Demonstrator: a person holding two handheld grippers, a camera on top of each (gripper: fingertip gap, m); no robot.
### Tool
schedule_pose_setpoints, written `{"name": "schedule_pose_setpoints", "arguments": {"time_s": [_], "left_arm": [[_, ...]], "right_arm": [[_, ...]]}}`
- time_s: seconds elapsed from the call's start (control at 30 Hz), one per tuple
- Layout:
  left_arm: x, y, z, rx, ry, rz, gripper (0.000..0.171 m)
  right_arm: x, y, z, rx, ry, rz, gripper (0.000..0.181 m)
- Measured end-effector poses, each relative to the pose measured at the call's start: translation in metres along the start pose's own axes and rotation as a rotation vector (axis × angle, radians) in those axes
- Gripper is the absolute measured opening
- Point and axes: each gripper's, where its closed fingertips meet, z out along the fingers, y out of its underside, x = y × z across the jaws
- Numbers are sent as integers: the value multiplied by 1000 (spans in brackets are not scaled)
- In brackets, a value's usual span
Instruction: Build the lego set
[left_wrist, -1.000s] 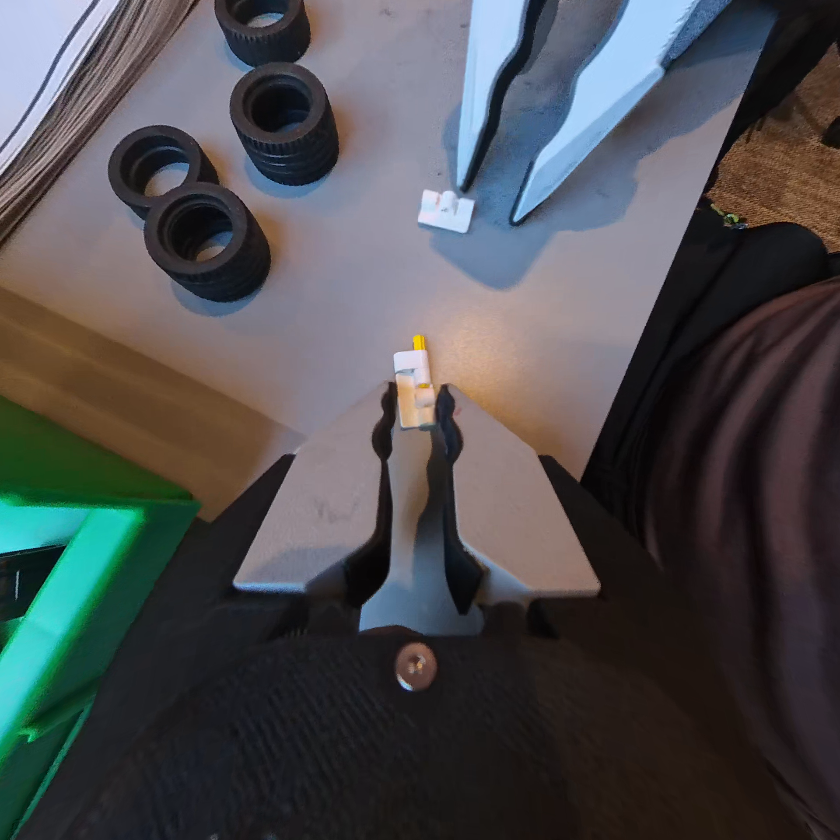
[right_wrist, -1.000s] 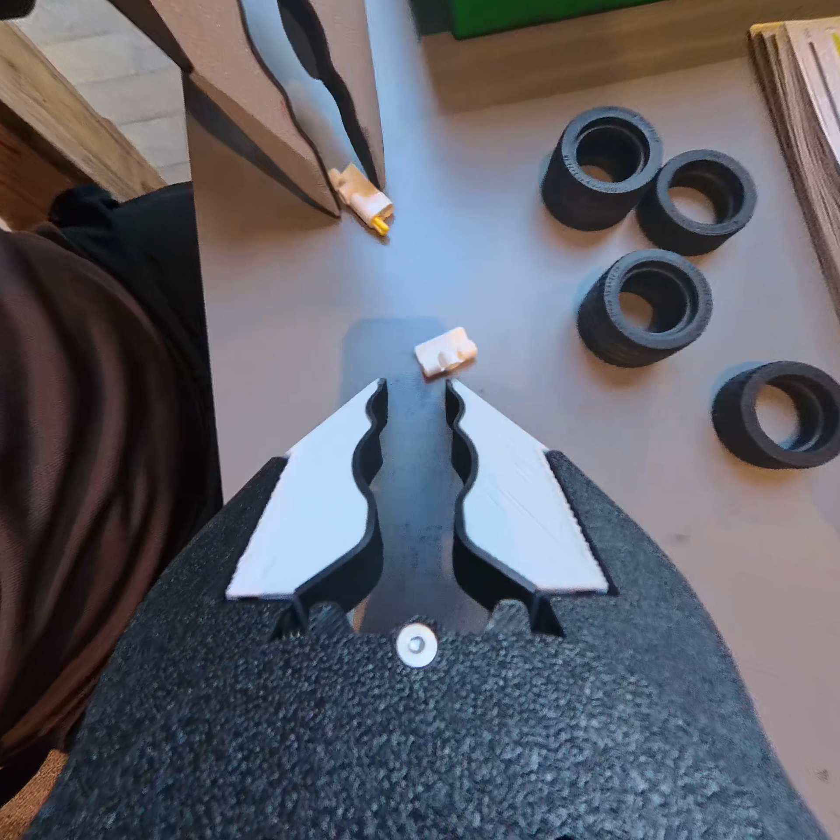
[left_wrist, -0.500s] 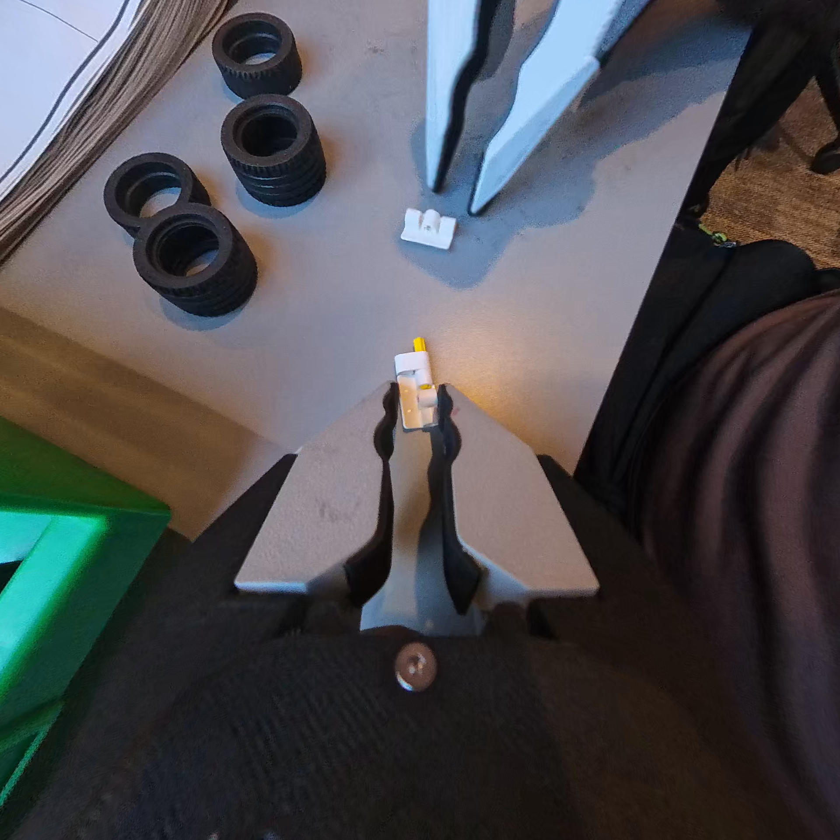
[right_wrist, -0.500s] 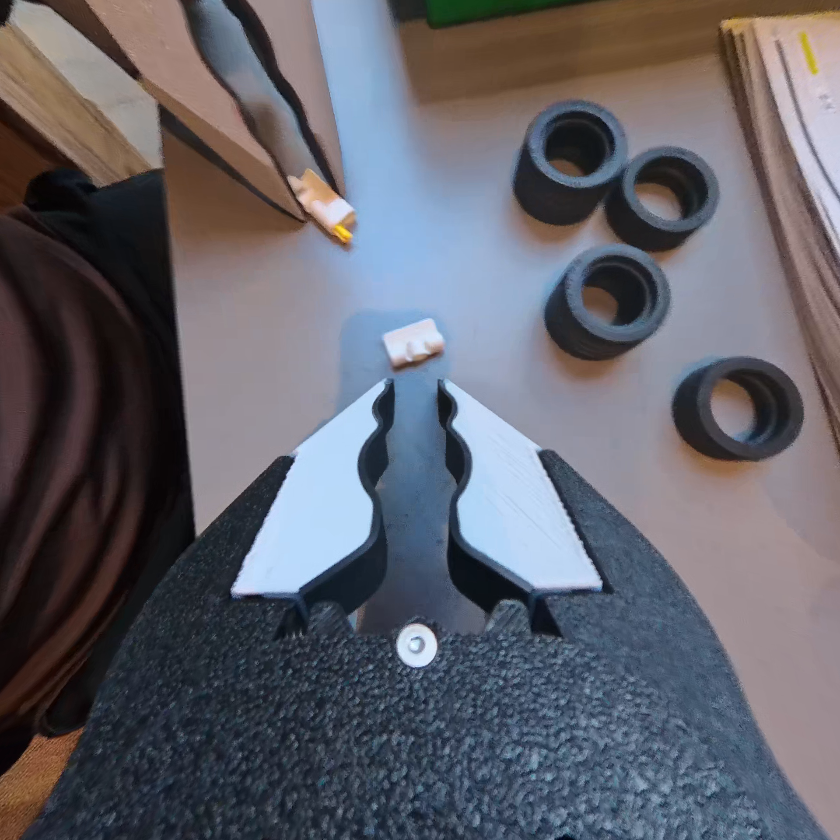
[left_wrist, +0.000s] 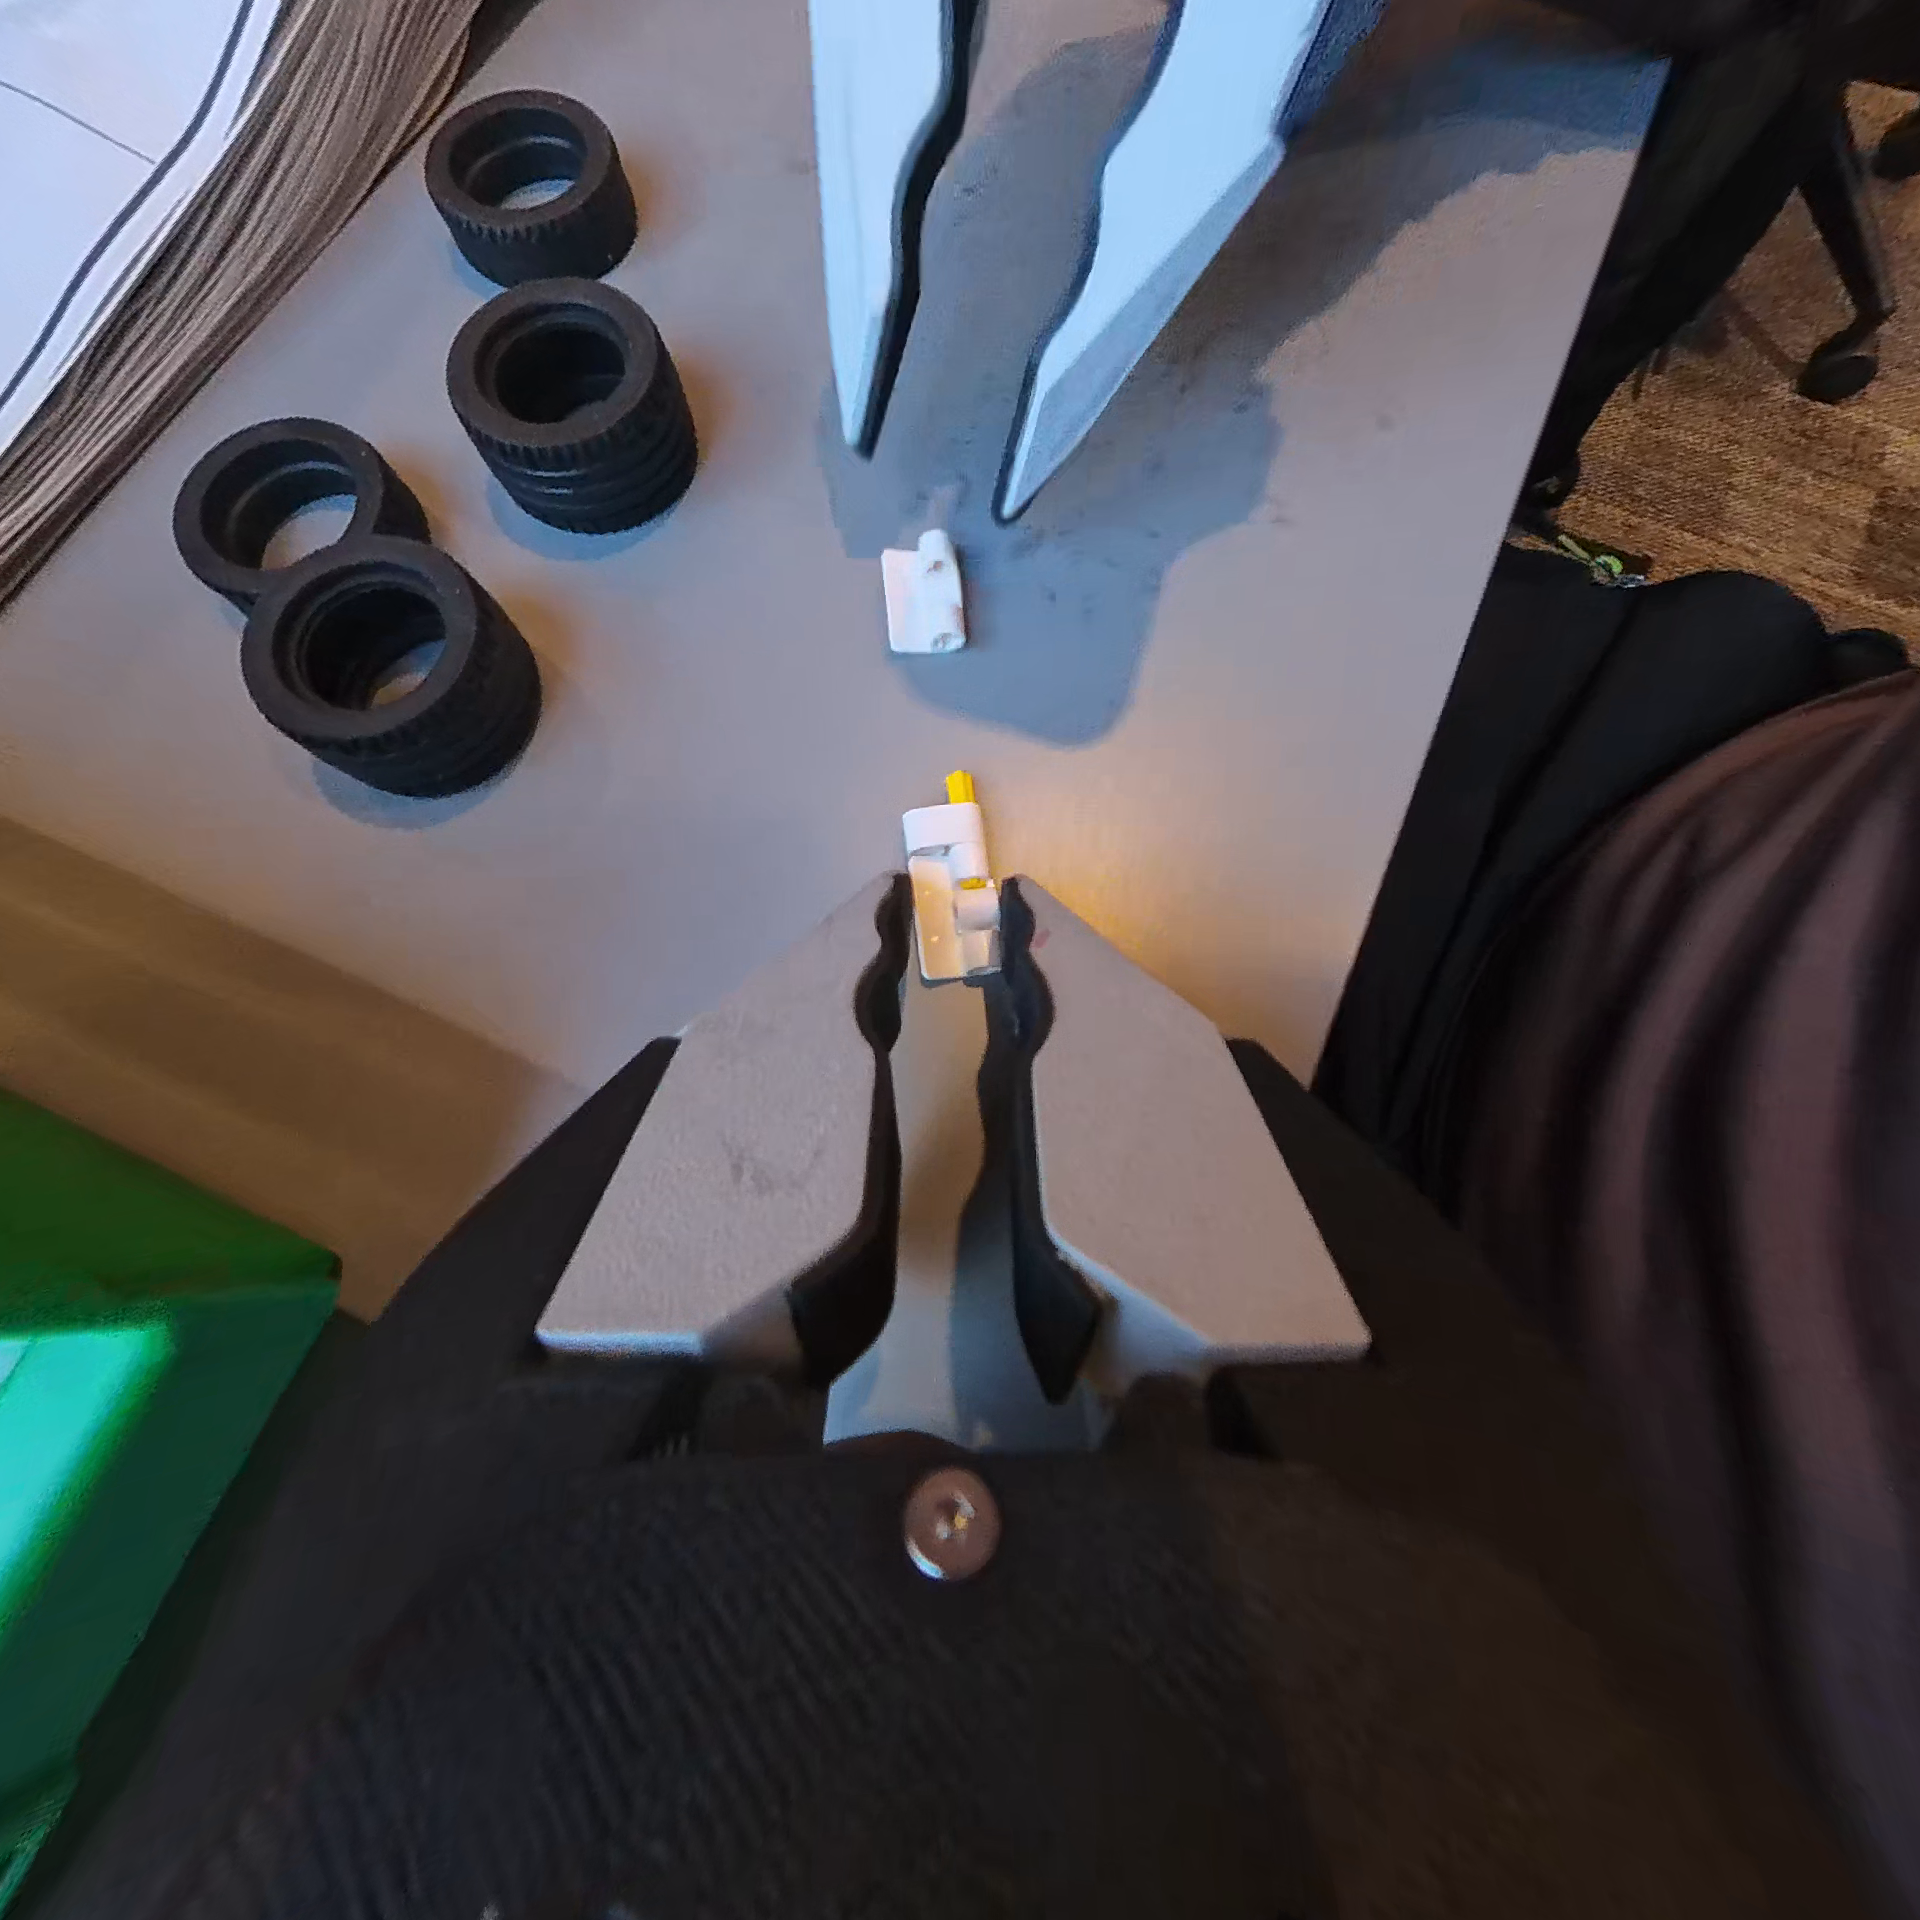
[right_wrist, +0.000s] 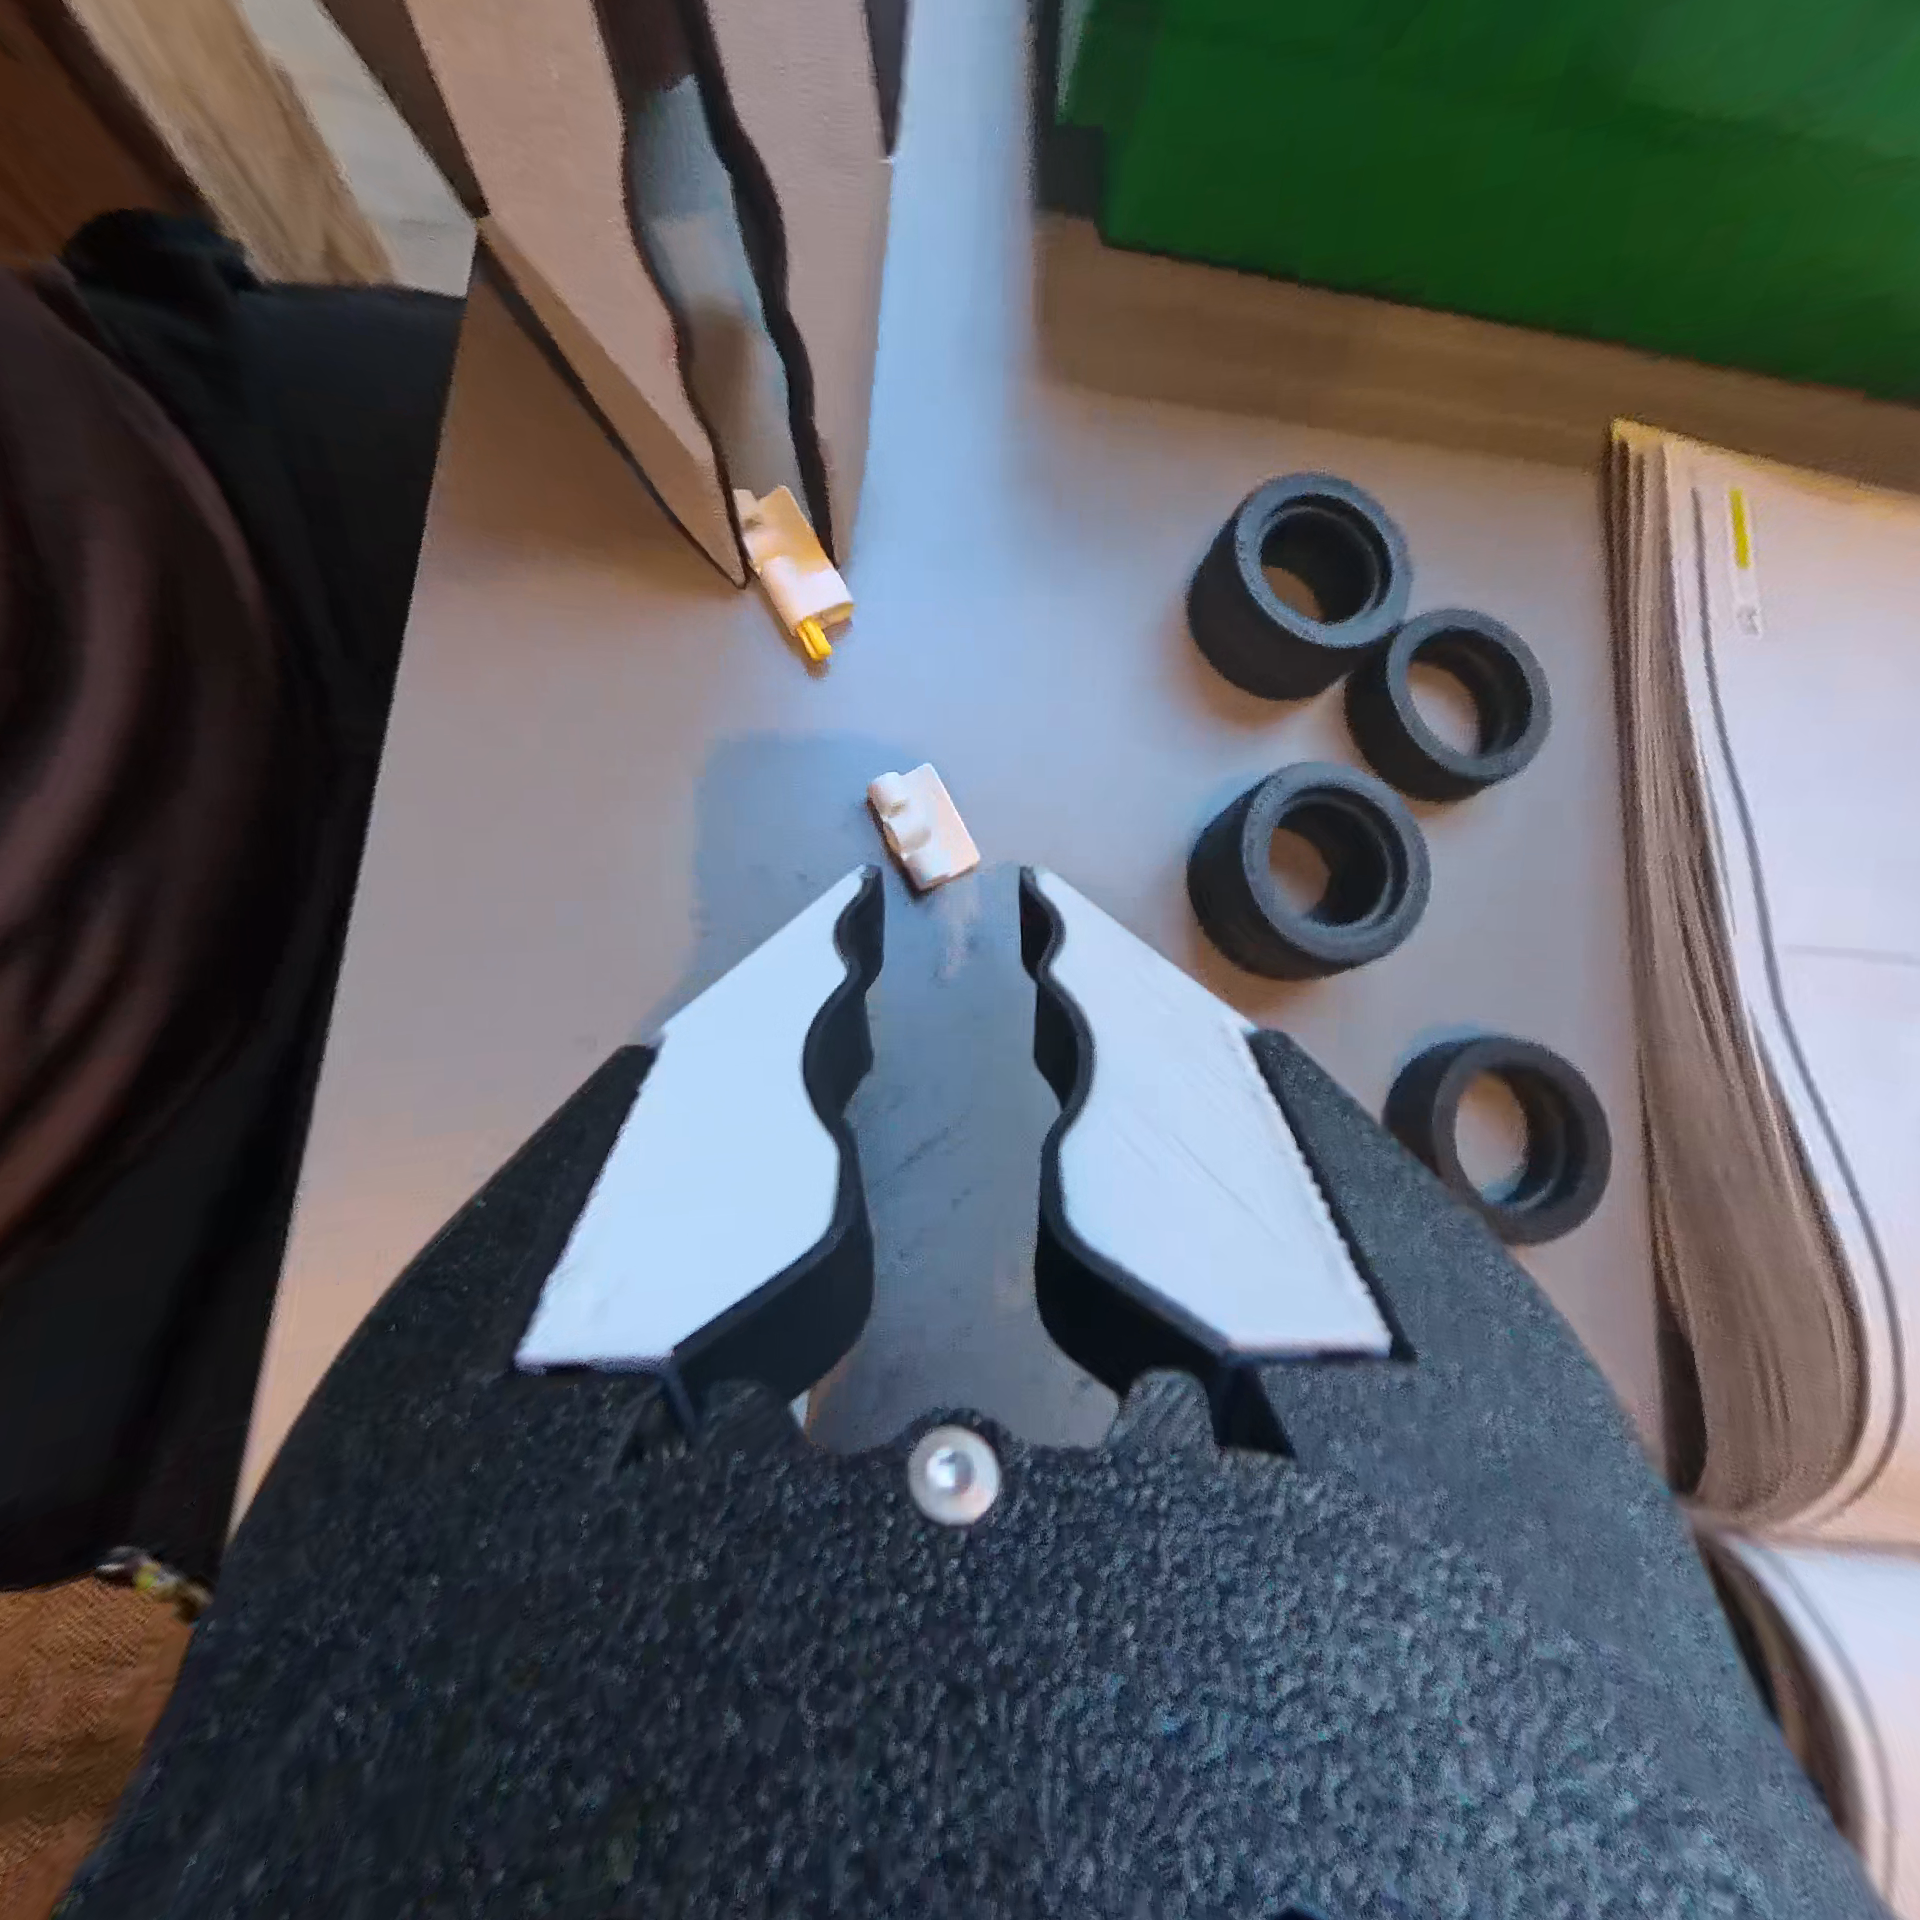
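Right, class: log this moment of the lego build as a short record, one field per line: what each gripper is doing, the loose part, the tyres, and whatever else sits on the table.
left gripper: shut on white part with a yellow pin, above the table
right gripper: open, empty, tips just short of the loose piece
loose piece: small, white, lying flat on the table
tyres: four, black, loose, grouped to one side
booklet: thick, at the table's edge
box: green, at the far side
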Motion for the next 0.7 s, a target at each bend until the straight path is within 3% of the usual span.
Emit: {"name": "schedule_pose_setpoints", "arguments": {"time_s": [0.2, 0.27, 0.7], "left_arm": [[0, -5, 6, 1, 16, 11, 14], [0, -7, 8, 1, 21, 17, 14], [-2, -15, 15, 6, 20, 47, 14]], "right_arm": [[-9, -4, 17, -3, -77, -114, 18], [-12, -5, 19, -1, -98, -123, 8], [-14, -8, 23, 13, -94, -116, 8]]}}
